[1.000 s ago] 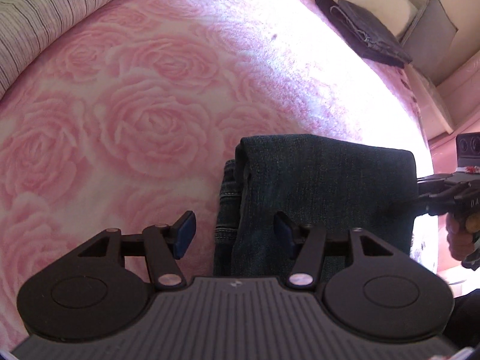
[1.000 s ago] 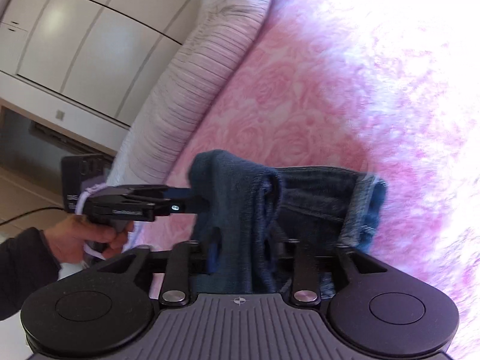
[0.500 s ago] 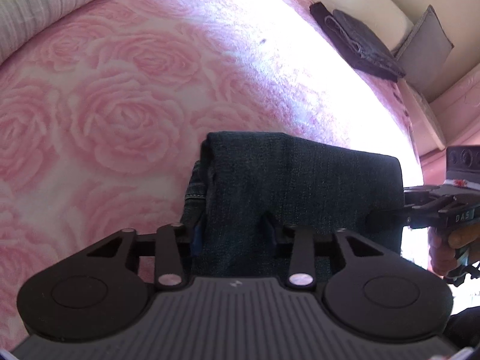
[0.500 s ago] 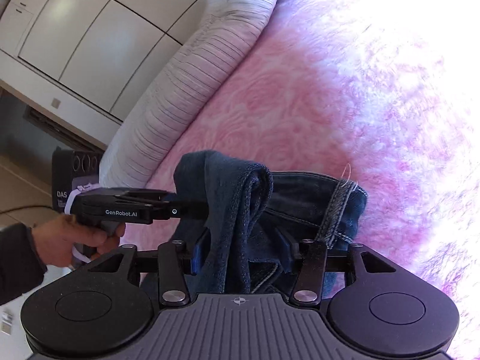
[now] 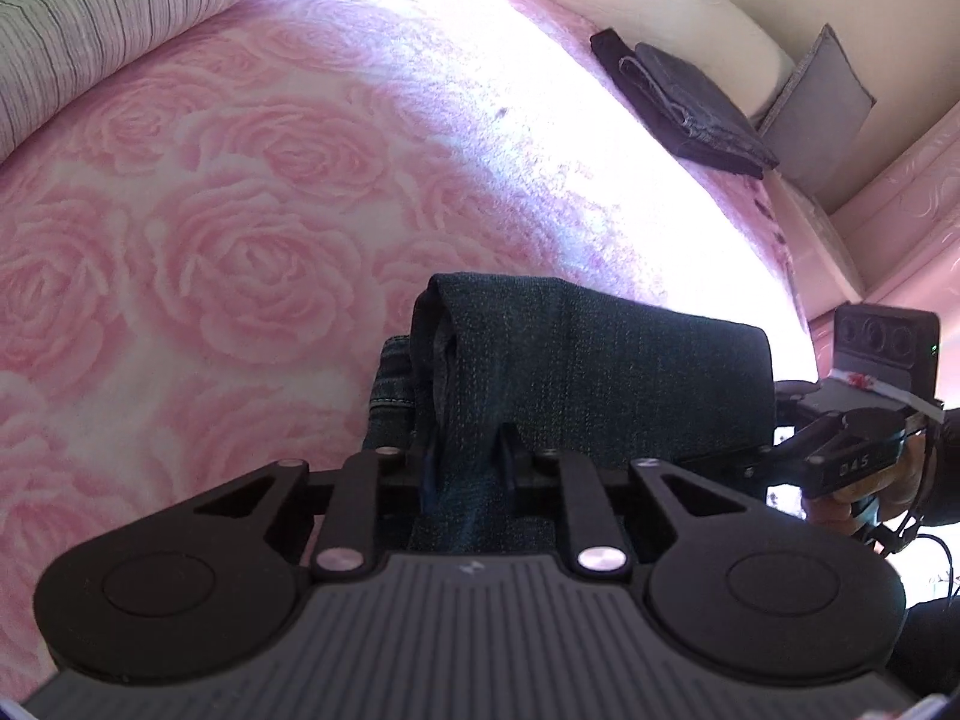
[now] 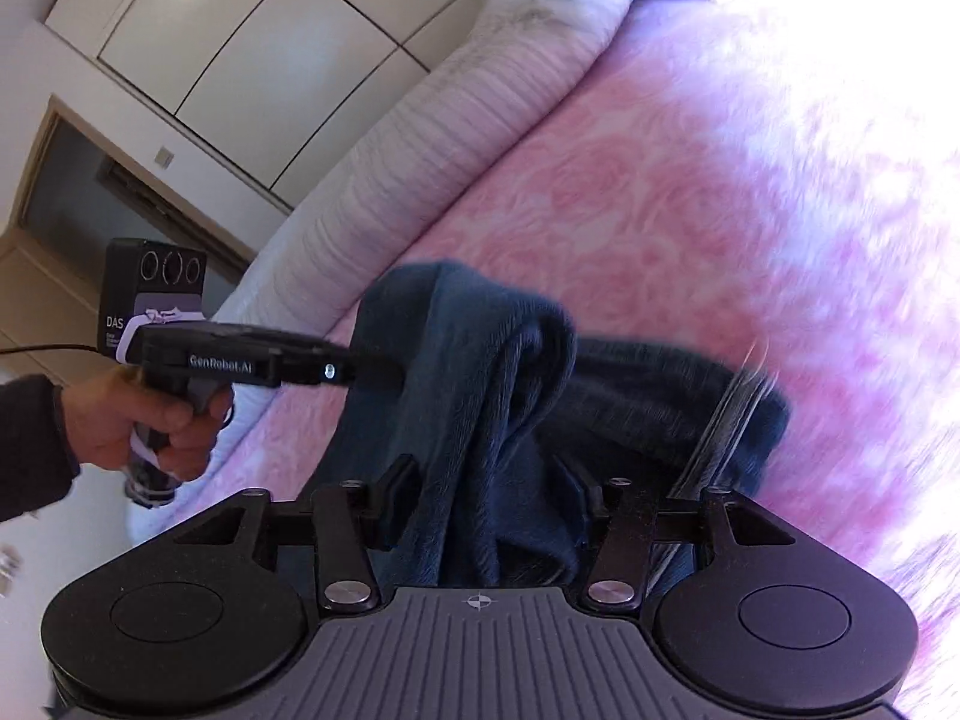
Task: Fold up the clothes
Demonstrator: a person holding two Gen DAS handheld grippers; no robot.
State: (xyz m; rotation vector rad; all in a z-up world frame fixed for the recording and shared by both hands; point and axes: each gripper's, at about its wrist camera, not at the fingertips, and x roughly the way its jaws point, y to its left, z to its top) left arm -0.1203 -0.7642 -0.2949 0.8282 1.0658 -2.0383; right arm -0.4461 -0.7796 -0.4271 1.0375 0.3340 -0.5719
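Note:
Folded dark blue jeans (image 5: 600, 372) hang low over the pink rose bedspread (image 5: 210, 210), held between both grippers. My left gripper (image 5: 468, 459) grips a narrow fold near the jeans' left edge; its jaws are closing with the denim pinched between the pads. In the right wrist view it (image 6: 384, 369) enters the jeans (image 6: 480, 372) from the left, held by a hand. My right gripper (image 6: 489, 480) has a thick bundle of denim filling its jaws, which are closing on it. It (image 5: 750, 462) grips the jeans' right edge in the left wrist view.
A striped grey bolster (image 5: 90, 18) runs along the bed's far side. A stack of folded dark clothes (image 5: 678, 102) and a grey cushion (image 5: 816, 96) lie at the far right corner. White wardrobe doors (image 6: 240, 30) stand beyond the bed.
My left gripper's jaws went from wide apart beside the jeans to pinched on a fold of them. The right wrist view has tilted, and the jeans have lifted slightly.

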